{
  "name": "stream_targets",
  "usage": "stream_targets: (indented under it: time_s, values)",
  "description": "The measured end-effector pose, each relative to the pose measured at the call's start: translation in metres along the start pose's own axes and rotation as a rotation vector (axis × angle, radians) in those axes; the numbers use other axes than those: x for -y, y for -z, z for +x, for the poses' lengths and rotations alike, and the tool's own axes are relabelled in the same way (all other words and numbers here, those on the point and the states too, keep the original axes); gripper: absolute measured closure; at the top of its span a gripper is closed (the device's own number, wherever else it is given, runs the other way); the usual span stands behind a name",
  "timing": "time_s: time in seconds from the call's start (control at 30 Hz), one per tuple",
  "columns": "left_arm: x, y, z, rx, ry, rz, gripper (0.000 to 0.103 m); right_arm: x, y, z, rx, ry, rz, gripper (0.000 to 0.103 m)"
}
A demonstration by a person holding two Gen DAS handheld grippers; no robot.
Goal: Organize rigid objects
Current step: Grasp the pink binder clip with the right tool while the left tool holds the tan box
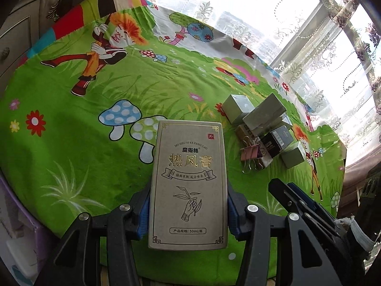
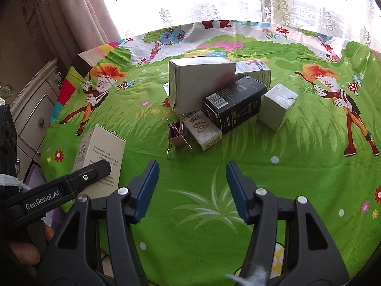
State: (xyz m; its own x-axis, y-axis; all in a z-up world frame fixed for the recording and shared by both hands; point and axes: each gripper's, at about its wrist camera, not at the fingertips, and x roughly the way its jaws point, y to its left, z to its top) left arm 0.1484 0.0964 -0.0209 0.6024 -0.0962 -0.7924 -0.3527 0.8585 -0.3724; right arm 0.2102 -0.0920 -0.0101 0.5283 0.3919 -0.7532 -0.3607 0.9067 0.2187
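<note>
**Clearly one box in hand, the rest in a heap**

Broadly, the biggest thing in view is the green cartoon tablecloth (image 1: 90,124), printed with mushrooms, flowers and orange-haired figures, spread over a table beside lace curtains (image 1: 316,54) and a bright window. A pale carved cabinet (image 2: 35,109) stands off the table's left edge in the right wrist view.

Next in size is the tall beige box (image 1: 188,186) with gold Chinese lettering and a drawing of a hand holding a sprig. The left gripper (image 1: 188,209) has its blue pads pressed against both long sides of this box, clamped on it, with the box held above the cloth at the near left part of the table. From the right wrist view the same box (image 2: 100,157) shows its text-covered side, with the left gripper's black finger (image 2: 78,178) lying across it.

The right gripper (image 2: 192,190) hangs over bare green cloth with its jaws spread wide and nothing between them.

Toward the middle of the table sits a pile of smaller boxes: a large silver box (image 2: 200,83) leaning on top, a black box (image 2: 234,102) with a barcode against it, a white printed box (image 2: 256,70) behind, a narrow white box (image 2: 203,128) poking out in front, and a small silver box (image 2: 277,106) just beside the black one on the right.

Smallest is a pink binder clip (image 2: 176,134) touching the narrow white box's left side
</note>
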Motion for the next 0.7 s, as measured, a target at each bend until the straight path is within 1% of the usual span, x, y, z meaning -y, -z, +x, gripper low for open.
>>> stream_targets:
  time_s: [0.17, 0.27, 0.47, 0.57, 0.7]
  values:
    - [-0.015, 0.007, -0.014, 0.022, 0.019, -0.031, 0.051, -0.012, -0.005, 0.011, -0.025, -0.008, -0.033, 0.053]
    - [-0.022, 0.011, -0.019, 0.029, 0.032, -0.051, 0.051, -0.018, -0.011, 0.016, -0.028, -0.009, -0.054, 0.055]
    - [-0.034, 0.014, -0.027, 0.043, 0.048, -0.077, 0.051, -0.032, -0.028, 0.028, -0.029, 0.02, -0.108, 0.062]
    - [-0.039, 0.015, -0.027, 0.044, 0.057, -0.093, 0.051, -0.033, -0.032, 0.036, -0.043, 0.034, -0.117, 0.065]
    - [-0.042, 0.016, -0.027, 0.043, 0.066, -0.104, 0.051, -0.037, -0.035, 0.045, -0.044, 0.055, -0.147, 0.068]
